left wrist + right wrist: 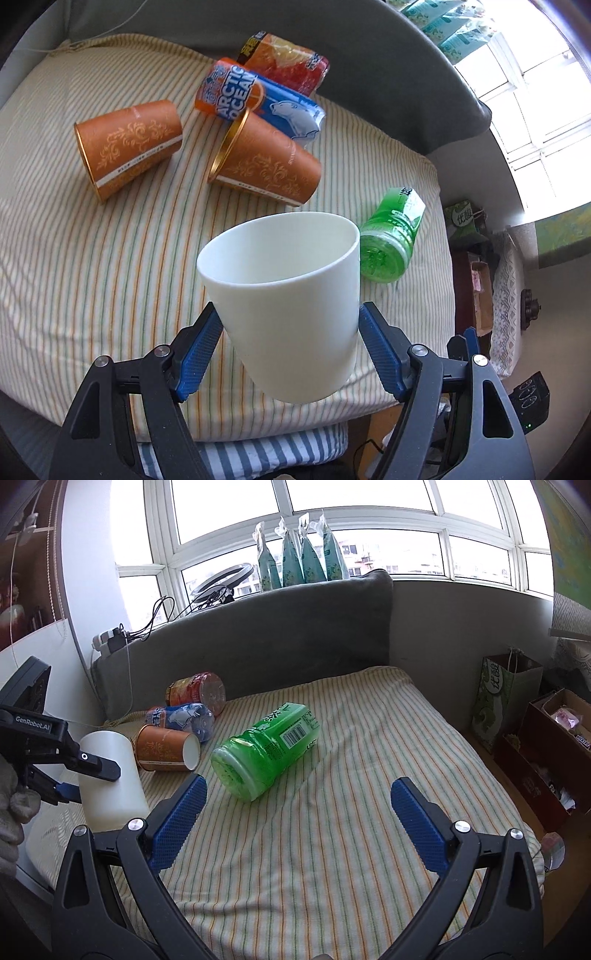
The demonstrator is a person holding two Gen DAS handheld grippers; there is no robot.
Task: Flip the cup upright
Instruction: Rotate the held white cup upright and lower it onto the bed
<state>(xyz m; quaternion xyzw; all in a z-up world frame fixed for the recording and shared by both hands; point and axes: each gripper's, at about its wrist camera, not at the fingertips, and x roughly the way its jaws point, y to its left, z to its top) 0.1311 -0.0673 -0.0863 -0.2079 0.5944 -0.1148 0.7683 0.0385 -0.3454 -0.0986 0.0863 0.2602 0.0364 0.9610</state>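
My left gripper (290,321) is shut on a plain white cup (284,295), holding it by its sides with the open mouth up and tilted away, above the front edge of the striped cushion (92,258). The white cup also shows at the left of the right wrist view (110,782), held upright by the left gripper (74,775). Two orange patterned cups (129,147) (266,158) lie on their sides on the cushion. My right gripper (299,812) is open and empty above the cushion (332,849), just in front of a lying green bottle (266,749).
A green bottle (391,236), a blue Arctic Ocean bottle (258,99) and a red-orange bottle (288,62) lie on the cushion. A grey backrest (277,638) runs behind. A paper bag (506,701) and boxes (554,757) stand on the floor at the right.
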